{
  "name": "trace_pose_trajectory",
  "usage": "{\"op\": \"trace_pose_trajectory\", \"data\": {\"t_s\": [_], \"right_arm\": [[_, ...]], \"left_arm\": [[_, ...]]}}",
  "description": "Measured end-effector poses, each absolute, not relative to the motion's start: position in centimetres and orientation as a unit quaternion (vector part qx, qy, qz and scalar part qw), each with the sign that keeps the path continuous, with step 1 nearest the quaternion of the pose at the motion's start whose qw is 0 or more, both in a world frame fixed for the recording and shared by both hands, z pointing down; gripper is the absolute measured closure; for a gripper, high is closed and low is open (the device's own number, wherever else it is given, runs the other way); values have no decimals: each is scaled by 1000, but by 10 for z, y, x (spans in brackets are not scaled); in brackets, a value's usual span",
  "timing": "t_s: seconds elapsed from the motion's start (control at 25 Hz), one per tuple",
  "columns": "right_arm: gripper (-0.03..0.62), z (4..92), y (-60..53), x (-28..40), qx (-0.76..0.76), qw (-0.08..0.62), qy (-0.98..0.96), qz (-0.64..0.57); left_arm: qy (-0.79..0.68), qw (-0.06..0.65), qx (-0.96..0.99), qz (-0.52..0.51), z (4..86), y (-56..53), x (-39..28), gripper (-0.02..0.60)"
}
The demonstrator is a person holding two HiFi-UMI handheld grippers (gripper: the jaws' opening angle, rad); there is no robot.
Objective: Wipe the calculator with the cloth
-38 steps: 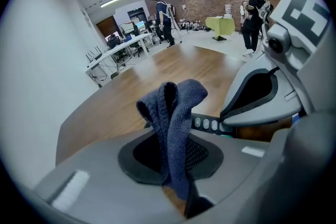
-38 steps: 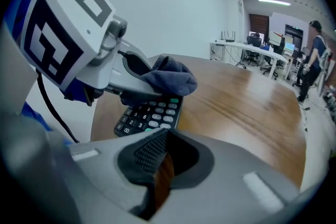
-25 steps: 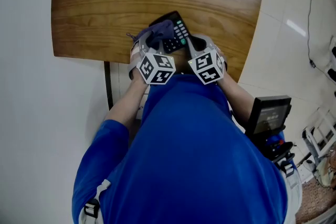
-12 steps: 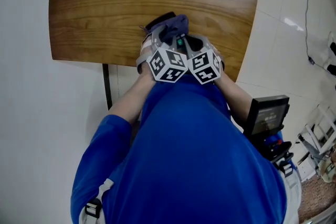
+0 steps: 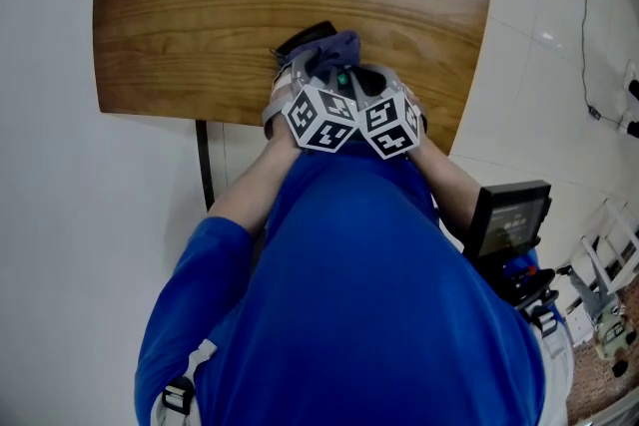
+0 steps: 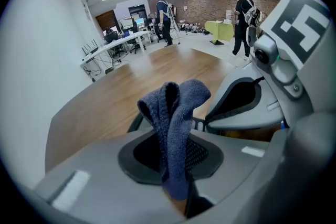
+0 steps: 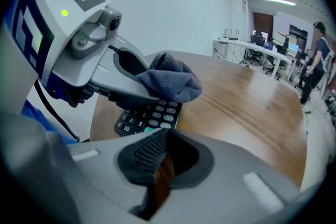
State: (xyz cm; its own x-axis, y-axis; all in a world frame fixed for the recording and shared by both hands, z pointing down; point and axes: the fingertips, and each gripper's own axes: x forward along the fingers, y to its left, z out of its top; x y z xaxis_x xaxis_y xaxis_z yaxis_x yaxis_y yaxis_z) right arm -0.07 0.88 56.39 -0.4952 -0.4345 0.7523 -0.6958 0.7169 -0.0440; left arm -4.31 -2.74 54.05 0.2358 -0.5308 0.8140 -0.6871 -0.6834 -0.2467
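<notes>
A dark blue cloth [image 5: 337, 45] lies bunched over the black calculator [image 5: 303, 37] near the front edge of the wooden table [image 5: 200, 5]. My left gripper [image 6: 176, 162] is shut on the cloth [image 6: 178, 107], which stands up between its jaws. In the right gripper view the cloth [image 7: 170, 84] rests on the calculator's keys [image 7: 152, 115], pinched by the left gripper [image 7: 147, 81]. My right gripper [image 7: 160, 157] is shut with nothing in it, just short of the calculator's near end. Both marker cubes sit side by side in the head view and hide most of the calculator.
The table's front edge [image 5: 230, 120] runs right under my hands, with a dark leg [image 5: 205, 165] below it. A black device [image 5: 514, 219] hangs at my right hip. Far across the room stand two people [image 6: 244, 18] and desks [image 6: 118, 42].
The left gripper has moved right with the cloth, from the calculator's left side onto its keys, and its cube now sits against the right one. Little has moved in the last half second.
</notes>
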Motion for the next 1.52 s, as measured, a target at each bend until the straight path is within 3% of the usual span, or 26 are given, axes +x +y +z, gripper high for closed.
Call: {"op": "trace_pose_trajectory", "data": {"t_s": [0.52,1.04,1.52], "right_arm": [[591,565,8,-3,328,383,-847,167],[591,571,6,0,328,386,-846,165],[591,568,8,-3,324,382,-850,164]], "left_arm": [[-442,128,741,489,549,5,-122,515],[-371,113,797,464,541,-24,-23,515],[-388,138,778,475,550,-4,-62,515]]}}
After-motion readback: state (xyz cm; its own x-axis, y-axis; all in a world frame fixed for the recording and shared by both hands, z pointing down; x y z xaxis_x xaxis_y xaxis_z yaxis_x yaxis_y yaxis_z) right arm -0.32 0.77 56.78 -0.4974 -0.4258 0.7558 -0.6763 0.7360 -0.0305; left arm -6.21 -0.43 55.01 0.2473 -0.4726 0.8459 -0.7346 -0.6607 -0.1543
